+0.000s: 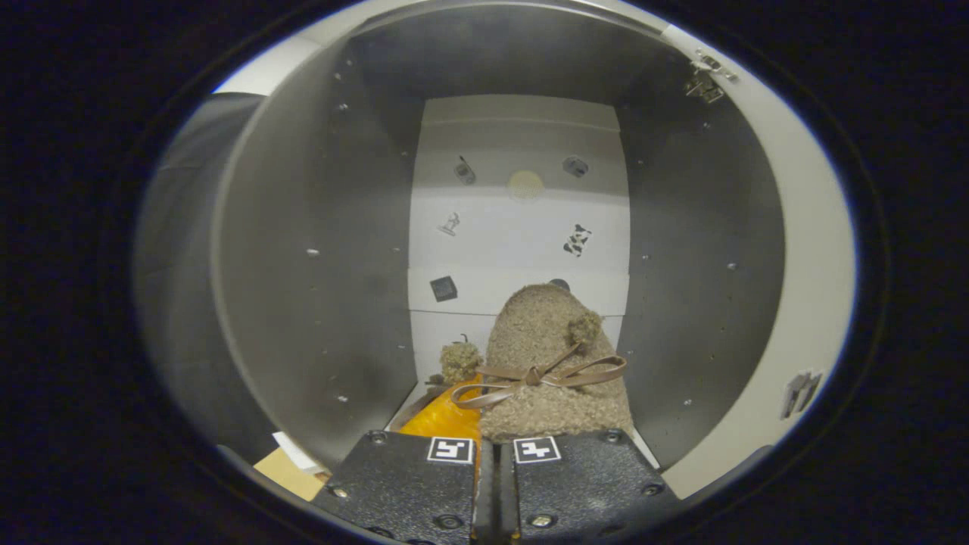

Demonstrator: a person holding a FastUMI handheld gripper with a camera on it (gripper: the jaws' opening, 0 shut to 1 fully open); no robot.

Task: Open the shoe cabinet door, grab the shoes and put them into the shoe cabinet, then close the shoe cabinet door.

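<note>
Placing step: gripper (496,484) fingers nearly together, clamped on the heel edge of the shoe (549,363), carrying it into the open cabinet (325,250). Shoe sits between the cabinet's side walls, just ahead of the fingers, toe toward the back wall (522,227). Long axis runs front to back, in line with the fingers; bow (537,376) lies across the top. Judgement: push straight in, keep the shoe centred between the walls, lower until the sole rests on the cabinet floor, then let go. Yellow lining (447,418) shows at the heel, left of the bow.
</note>
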